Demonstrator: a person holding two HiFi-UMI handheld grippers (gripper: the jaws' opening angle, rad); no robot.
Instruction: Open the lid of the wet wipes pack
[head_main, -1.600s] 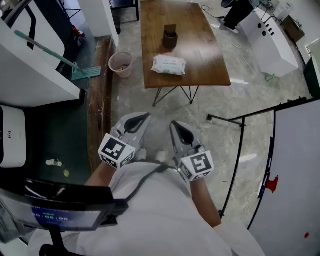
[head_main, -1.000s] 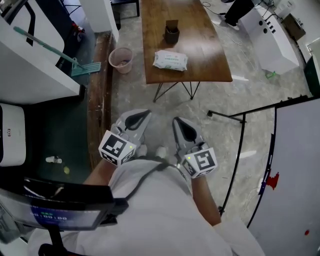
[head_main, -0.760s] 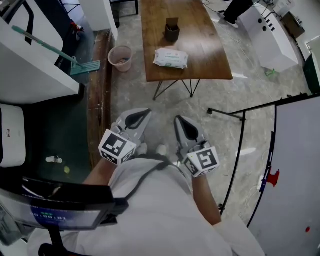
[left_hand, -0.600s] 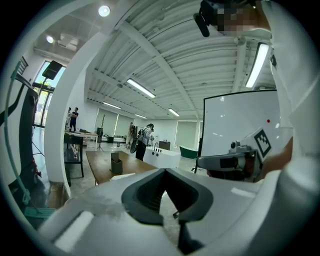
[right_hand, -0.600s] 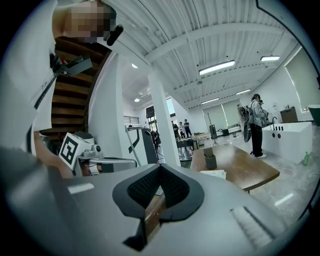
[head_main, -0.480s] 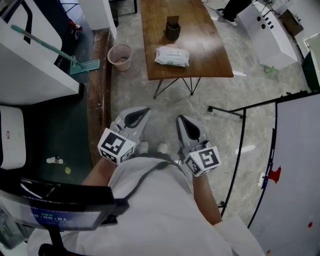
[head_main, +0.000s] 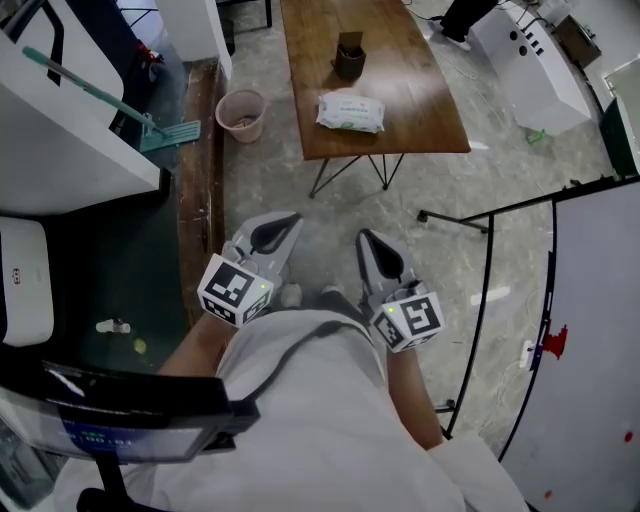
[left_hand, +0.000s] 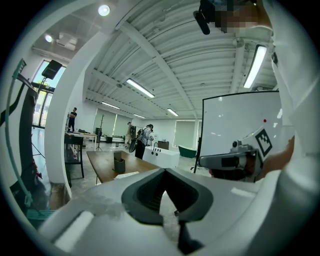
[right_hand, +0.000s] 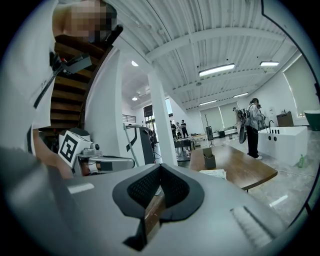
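The wet wipes pack (head_main: 350, 111) is white with green print and lies flat near the front edge of the wooden table (head_main: 420, 130), far ahead of both grippers. It also shows small in the left gripper view (left_hand: 127, 174) and the right gripper view (right_hand: 214, 173). My left gripper (head_main: 284, 226) and right gripper (head_main: 368, 240) are held side by side over the floor, close to my body, pointing toward the table. Both are shut with nothing between the jaws. From its own camera each gripper, left (left_hand: 165, 171) and right (right_hand: 161, 167), shows its jaws meeting at the tips.
A dark cup (head_main: 349, 57) stands on the table behind the pack. A pink bin (head_main: 241, 113) and a green mop (head_main: 170, 135) are left of the table. A black stand (head_main: 480, 270) and a whiteboard (head_main: 590, 330) are at the right. People stand far off.
Both grippers have edged a little across the floor, still side by side and shut. The table and pack have slid up and to the right in the head view.
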